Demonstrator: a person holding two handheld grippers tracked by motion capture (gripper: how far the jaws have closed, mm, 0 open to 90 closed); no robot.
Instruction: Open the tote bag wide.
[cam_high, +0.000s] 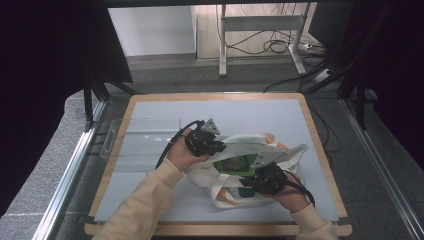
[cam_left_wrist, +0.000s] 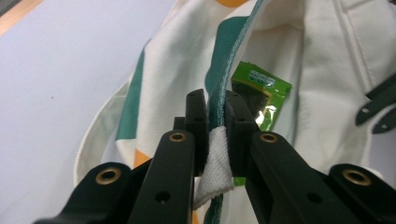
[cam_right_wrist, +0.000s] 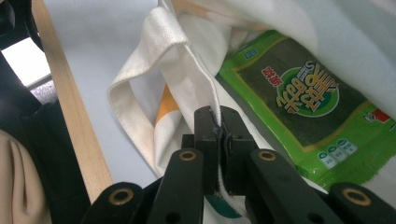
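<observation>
Cream canvas, printed with teal and orange patches, forms the tote bag that lies crumpled on the grey-blue mat of the bench, toward its near right quarter. The left hand-held gripper is clenched on the bag's rim: in the left gripper view its jaws pinch a teal-edged fold of cloth that stands upright between the pads. The right hand-held gripper is likewise clenched on the opposite part of the rim, where the right gripper view shows a thin cream hem nipped between its jaws. Between the two grips the mouth of the bag is held apart, and a green snack packet lies inside it, label upward; the same packet sits just beside the right jaws, partly under a fold of canvas. A loose carrying strap curls on the mat near the bench's wooden edge. A clear plastic tray rests at the left of the bench, well apart from the bag.
</observation>
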